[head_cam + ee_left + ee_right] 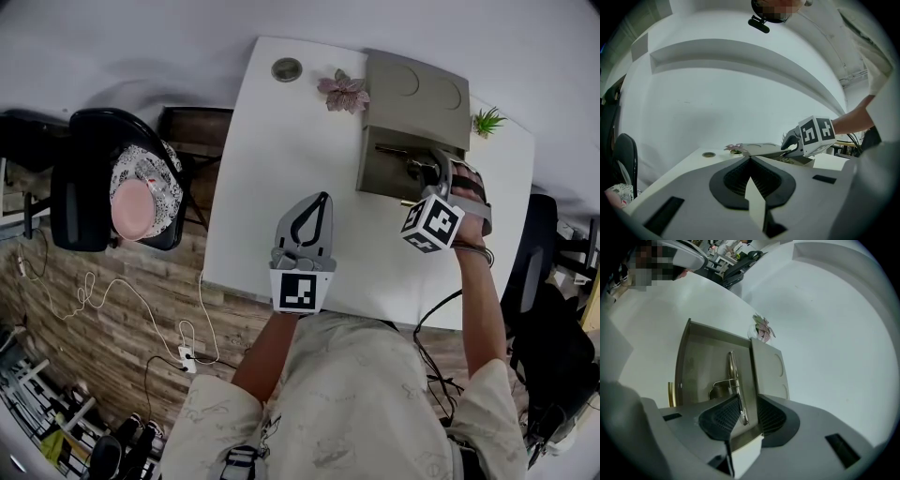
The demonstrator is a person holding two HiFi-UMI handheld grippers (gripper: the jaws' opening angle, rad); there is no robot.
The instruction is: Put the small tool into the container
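Note:
On the white table [272, 169] stands a grey-olive container [375, 178], its tray open and its flat lid [417, 94] behind. My right gripper [433, 164] hangs over the tray with its jaws open. A thin metal tool with a spring [733, 376] runs lengthwise in the gap between them, over the tray floor [701, 362]. It lies close to the left pad [723, 414], and I cannot tell whether it touches it. The right gripper [747, 417] looks down into the tray. My left gripper [324, 198] is shut and empty above the table's middle, its tips [750, 158] meeting.
A pink artificial flower [344, 92] and a round metal disc [287, 68] sit near the table's far edge. A small green plant [487, 121] stands beside the container. A black chair with a pink cushion [122, 183] is at the left, with cables [141, 309] on the wooden floor.

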